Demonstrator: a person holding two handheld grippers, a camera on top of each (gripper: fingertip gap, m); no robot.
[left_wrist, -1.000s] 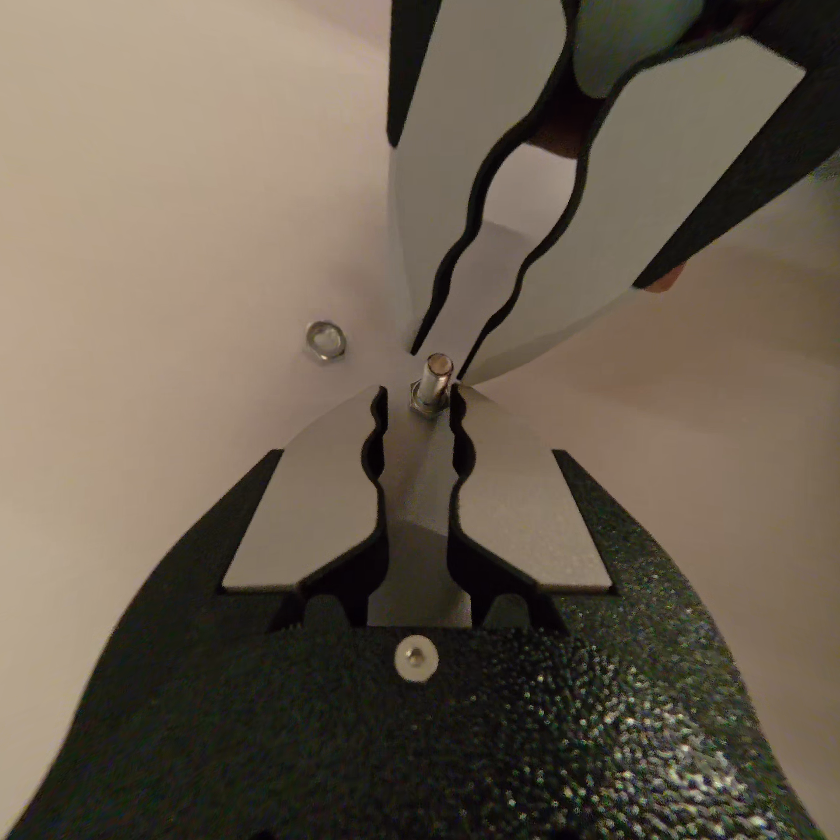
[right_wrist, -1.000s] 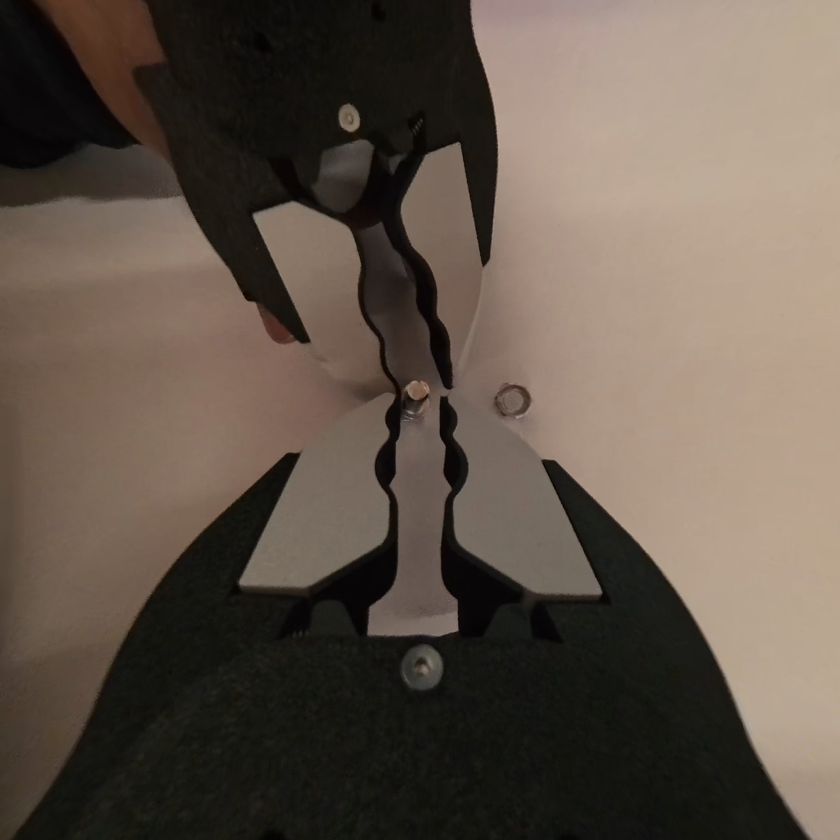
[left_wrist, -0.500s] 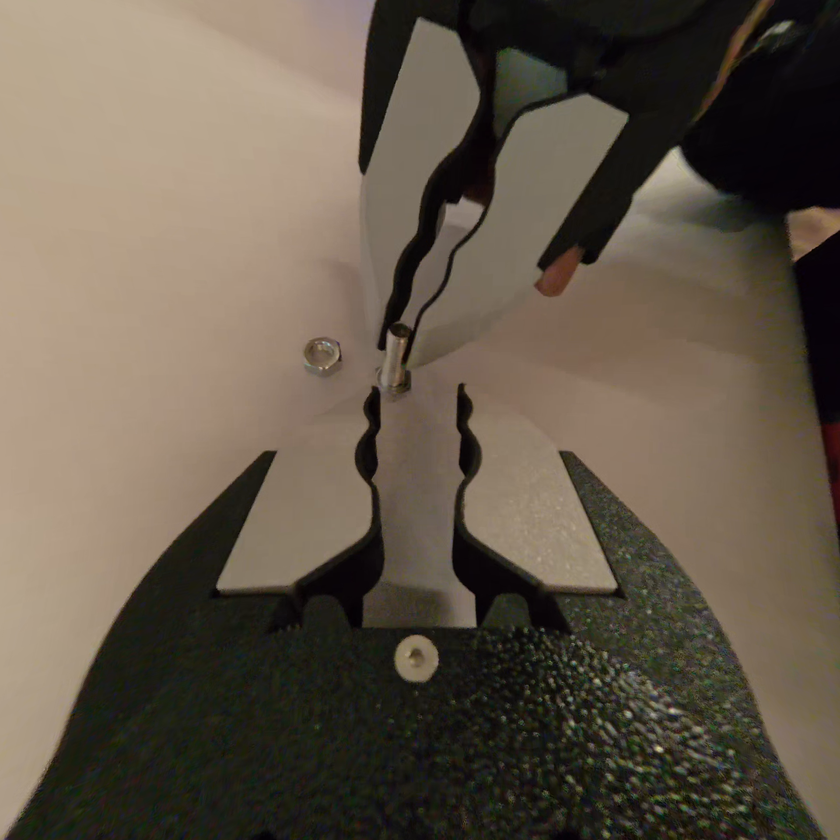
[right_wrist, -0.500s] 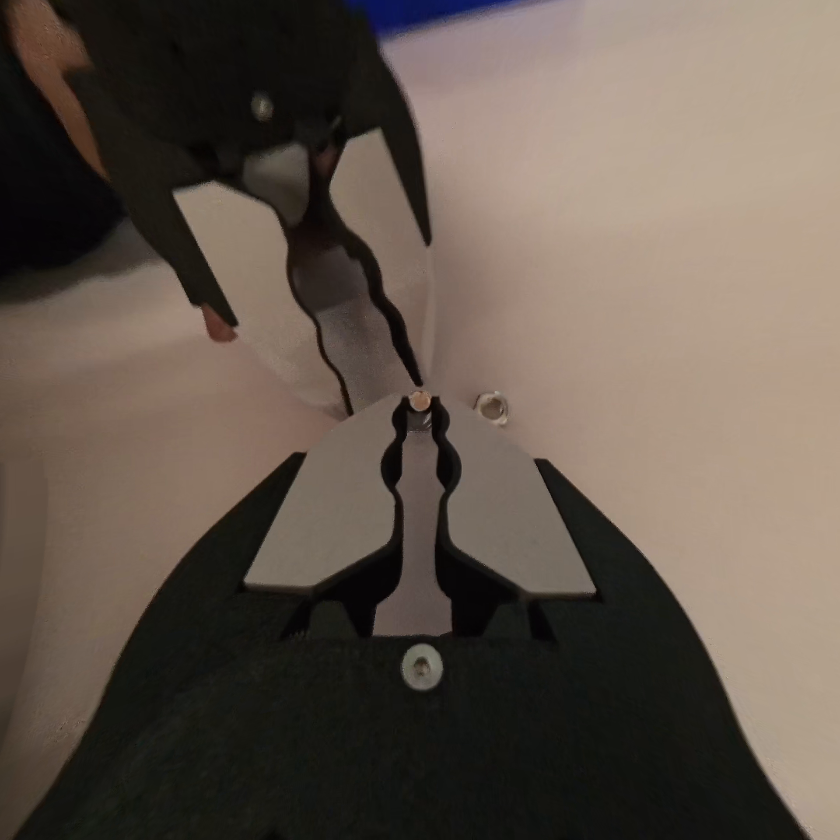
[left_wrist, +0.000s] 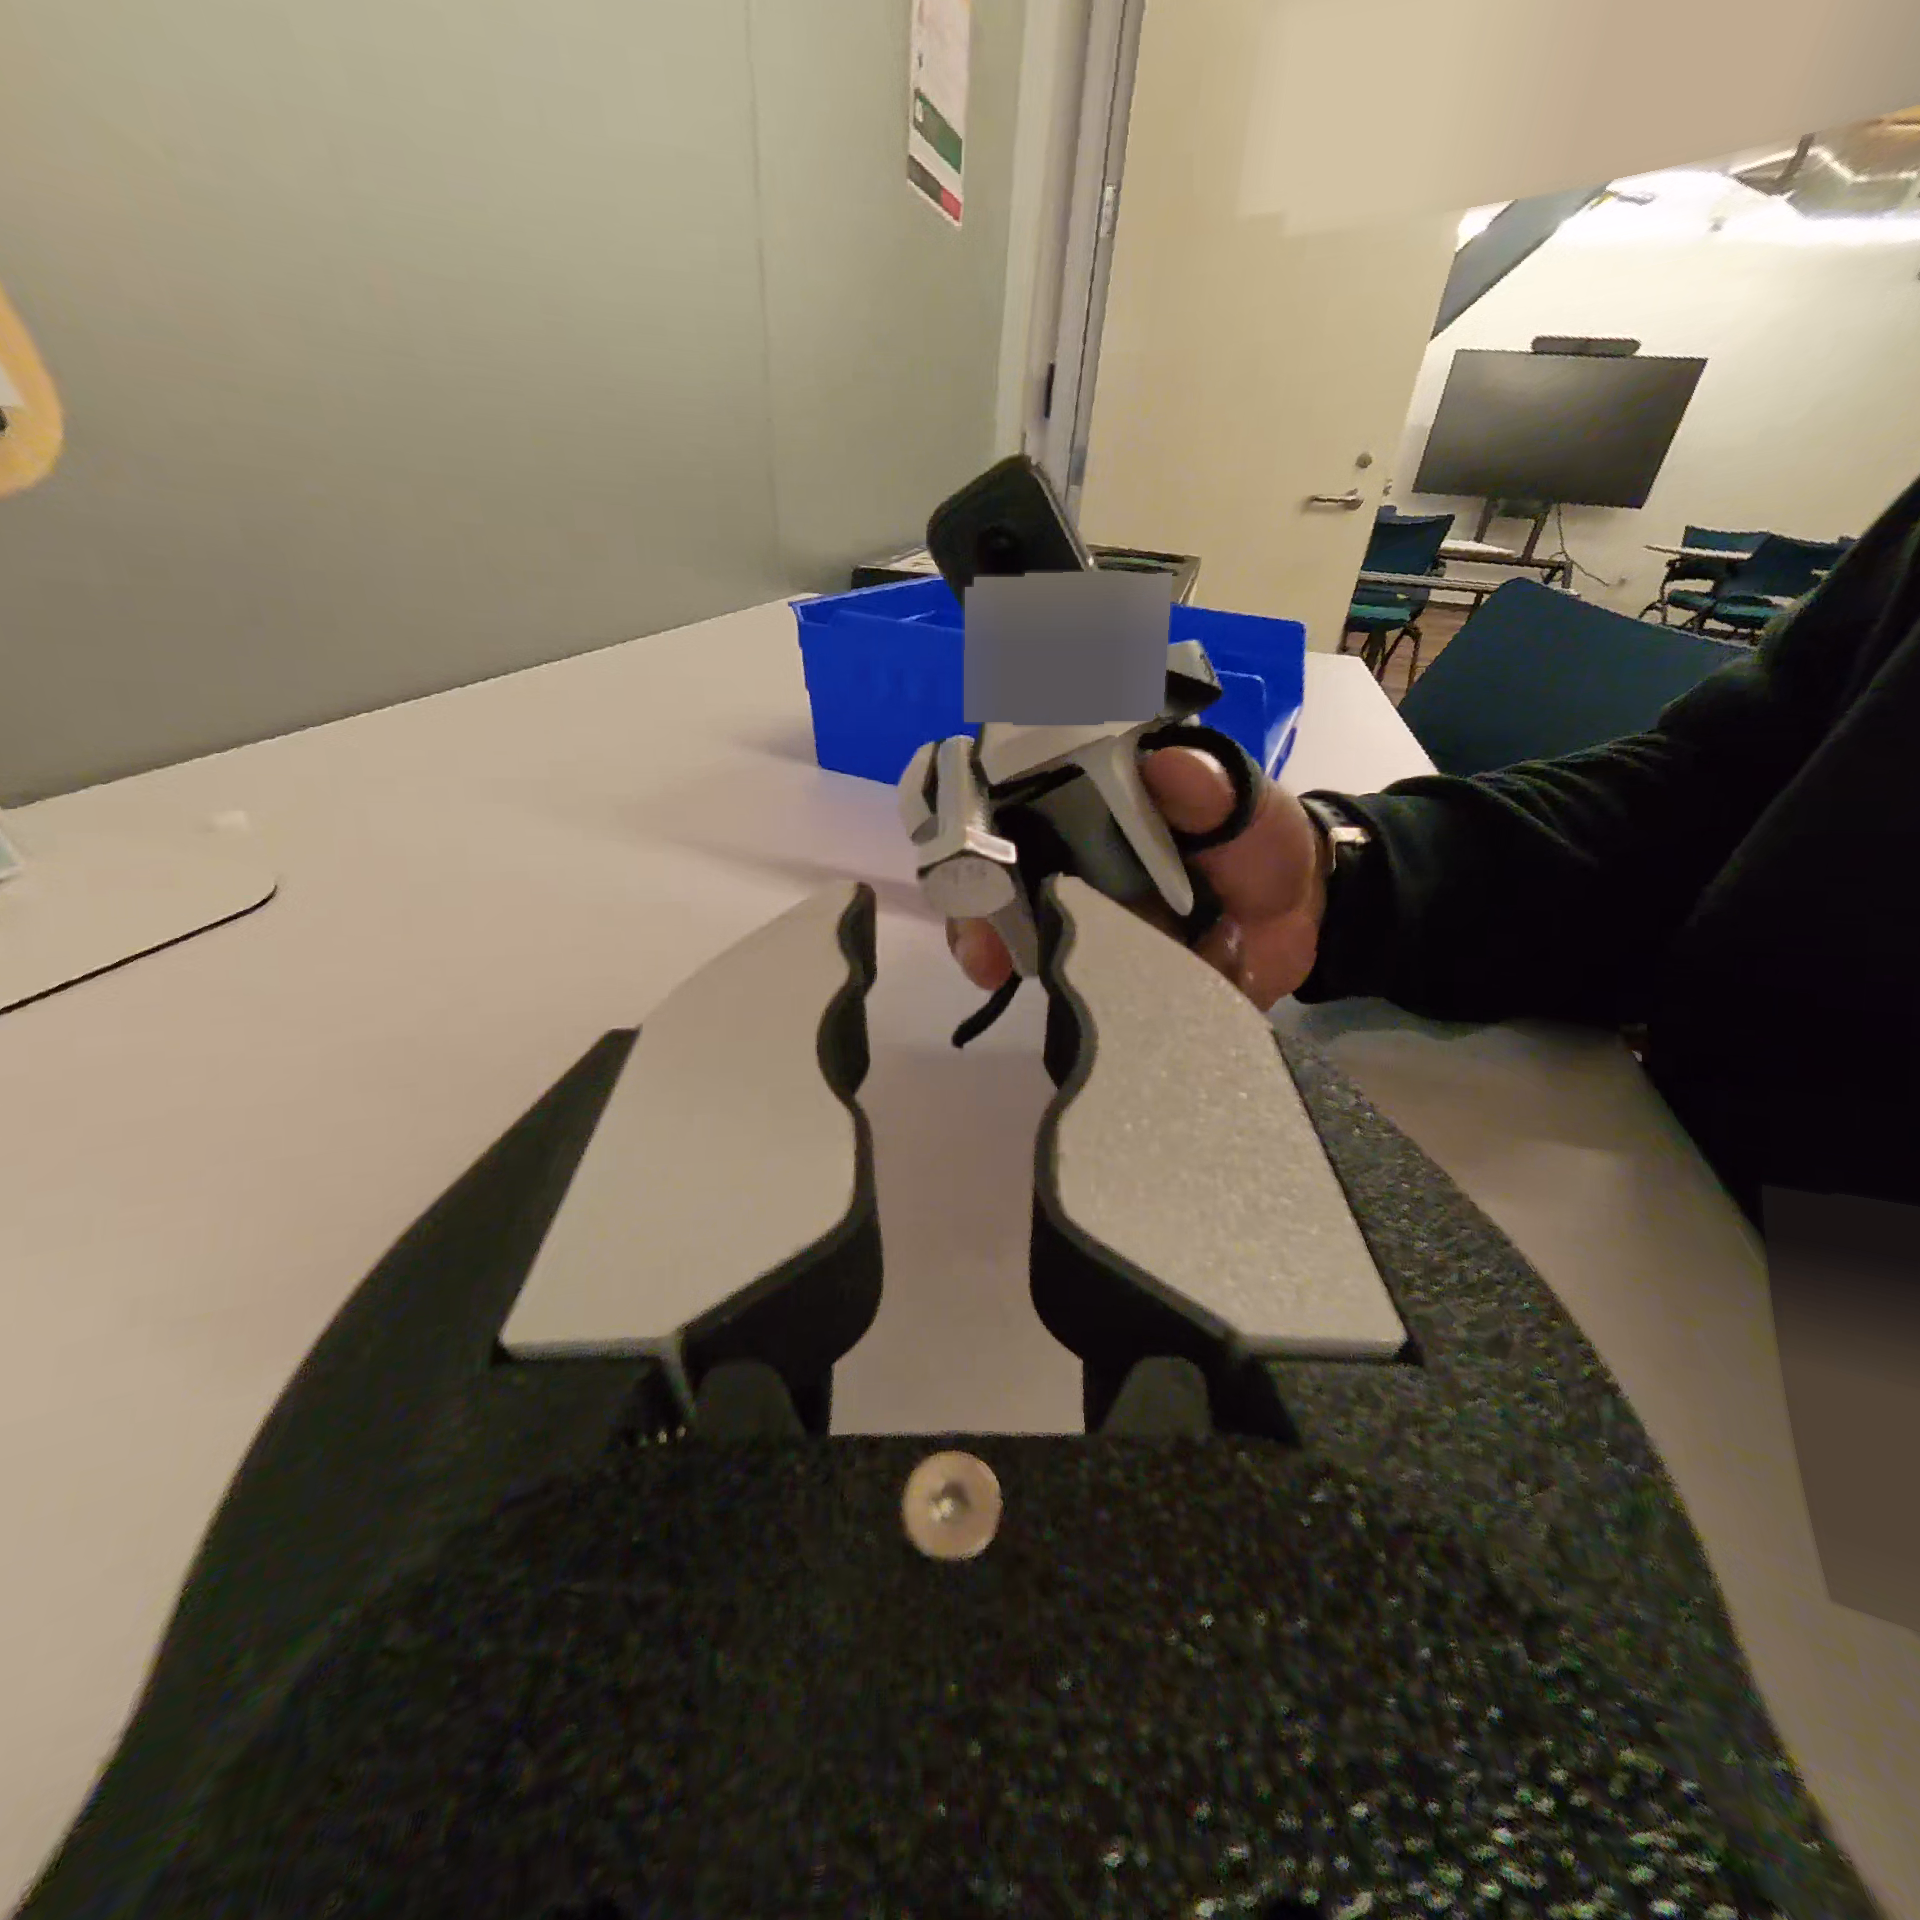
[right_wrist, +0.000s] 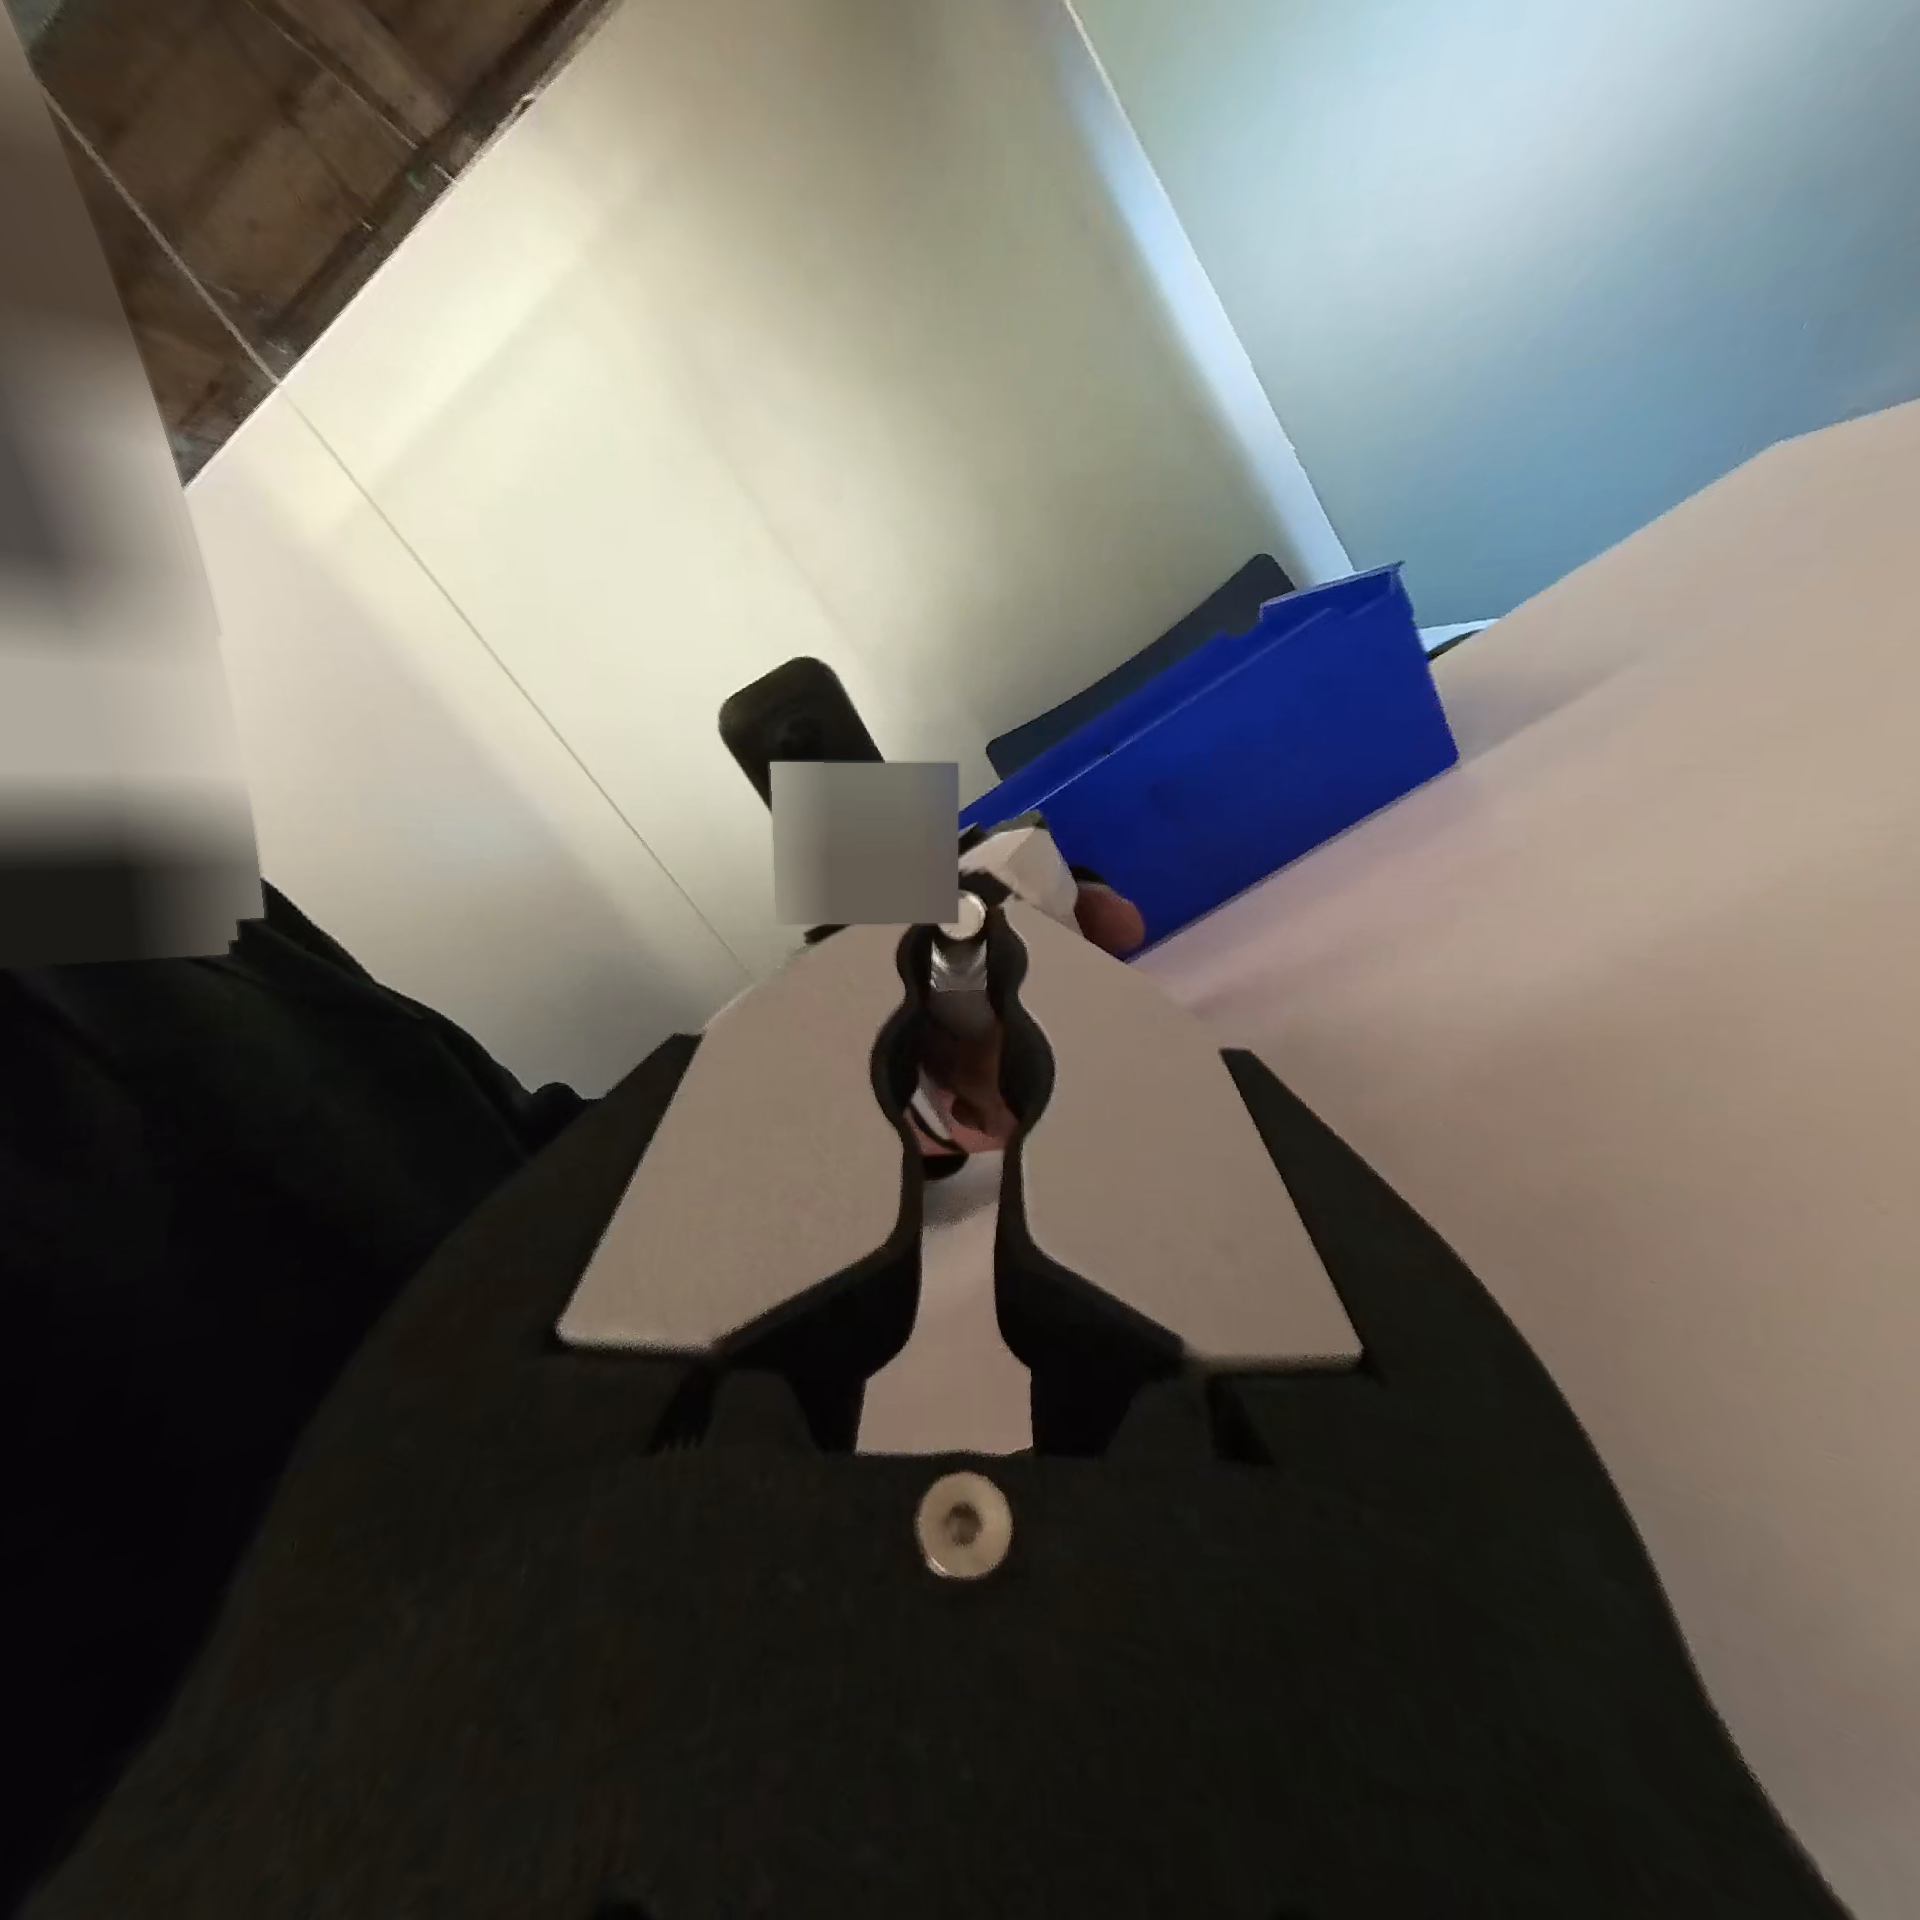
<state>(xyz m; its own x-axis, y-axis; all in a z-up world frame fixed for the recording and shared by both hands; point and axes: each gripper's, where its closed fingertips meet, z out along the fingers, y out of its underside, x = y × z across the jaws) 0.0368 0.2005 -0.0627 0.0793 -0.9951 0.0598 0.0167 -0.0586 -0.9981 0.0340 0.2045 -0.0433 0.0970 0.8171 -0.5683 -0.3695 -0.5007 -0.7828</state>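
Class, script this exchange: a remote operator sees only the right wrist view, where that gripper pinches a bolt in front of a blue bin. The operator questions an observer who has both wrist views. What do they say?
Operator: Is the left gripper holding anything?
Observer: No. Its fingers stand open above the table, with nothing between them.
Operator: And what holds the right gripper?
Observer: A hand in a dark sleeve, one finger through a black loop.
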